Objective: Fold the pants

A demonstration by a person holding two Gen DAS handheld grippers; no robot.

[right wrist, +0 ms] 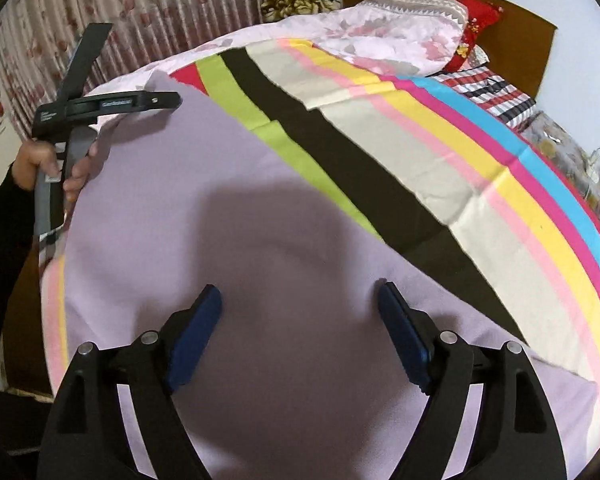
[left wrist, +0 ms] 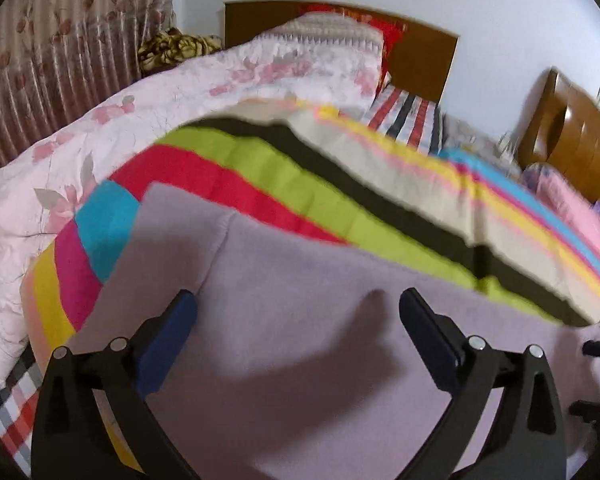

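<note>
A: How are the grippers found, and what is held?

B: The right gripper [right wrist: 300, 300] is seen with its jaws spread wide and nothing between its blue pads [right wrist: 196, 340]; only cloth lies below. The left gripper [left wrist: 298, 304] is likewise spread wide and empty, poised above the same cloth.

A: Where are the pants?

B: The lilac pants [right wrist: 172, 200] are laid flat on the bed, under both grippers. A straight edge and a squared near corner are shown, so a fold is judged to have been made already. Whether a further fold is wanted cannot be told, since legs and waistband are not made out.

A: And the surroundings?

B: A striped sheet [right wrist: 480, 168] in bright bands is spread beneath the pants. A floral quilt [left wrist: 100, 120] is heaped beyond it, with a wooden headboard [left wrist: 420, 56] and a pleated flowered curtain [left wrist: 60, 40] behind. The person's hand [right wrist: 40, 164] on the left tool's handle is seen at the edge of the right view.
</note>
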